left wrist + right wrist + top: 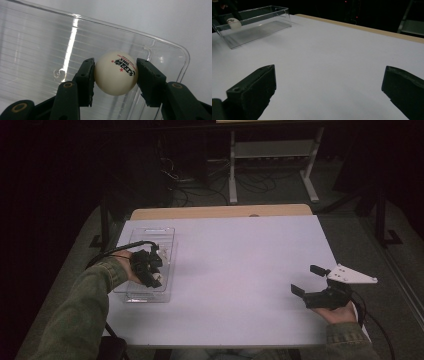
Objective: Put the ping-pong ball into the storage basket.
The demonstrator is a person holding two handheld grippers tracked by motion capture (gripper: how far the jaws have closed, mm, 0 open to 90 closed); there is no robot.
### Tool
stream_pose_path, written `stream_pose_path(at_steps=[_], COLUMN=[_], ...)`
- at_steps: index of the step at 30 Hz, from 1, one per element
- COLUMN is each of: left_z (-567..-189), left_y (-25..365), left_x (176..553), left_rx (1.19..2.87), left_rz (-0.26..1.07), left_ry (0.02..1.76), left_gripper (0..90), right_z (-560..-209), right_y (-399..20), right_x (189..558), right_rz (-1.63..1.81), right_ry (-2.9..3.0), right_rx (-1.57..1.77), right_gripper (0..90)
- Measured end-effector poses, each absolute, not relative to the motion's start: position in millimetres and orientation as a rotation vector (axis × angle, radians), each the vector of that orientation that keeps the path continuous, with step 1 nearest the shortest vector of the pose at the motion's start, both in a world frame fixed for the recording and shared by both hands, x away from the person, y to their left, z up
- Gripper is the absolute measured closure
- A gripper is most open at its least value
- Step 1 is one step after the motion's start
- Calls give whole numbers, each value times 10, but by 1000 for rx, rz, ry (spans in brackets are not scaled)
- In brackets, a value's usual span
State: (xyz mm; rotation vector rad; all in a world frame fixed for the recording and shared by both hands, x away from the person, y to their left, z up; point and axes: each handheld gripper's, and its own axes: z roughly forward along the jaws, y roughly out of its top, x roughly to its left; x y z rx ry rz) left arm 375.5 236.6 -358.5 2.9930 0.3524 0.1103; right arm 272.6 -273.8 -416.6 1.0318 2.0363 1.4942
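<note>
So the left gripper (pixel 115 75) has a white ping-pong ball (pixel 115 73) pinched right between its two black jaws, one pad on each side of it, red and black print facing the camera. Straight below and beyond the ball is a clear plastic box (pixel 37 50) with a ribbed bottom, and in the high view the left gripper (pixel 150 265) hangs over the near half of that box (pixel 150 232), hand and green sleeve coming in from the side. The box sits on the white worktop (pixel 235 270). The right gripper (pixel 306 281) is well apart from all that, off on the other side of the worktop, jaws spread wide with nothing between them, just bare white surface in front of it. From its own view the box (pixel 262 22) sits far off ahead of the left jaw, with the ball (pixel 234 23) showing through the see-through wall at the near end.
</note>
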Motion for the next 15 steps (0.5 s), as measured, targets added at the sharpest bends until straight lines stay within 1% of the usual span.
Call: stream_pose_path(at_steps=[15], left_z=[-3716], left_y=[2348], left_x=[3767], left_rx=[3004], left_rz=[82], left_ry=[347], left_gripper=[505], right_z=[-4168], right_y=[-2735], right_x=[2727], right_rz=[1491], right_ry=[2040], right_rx=[1031], right_gripper=[0])
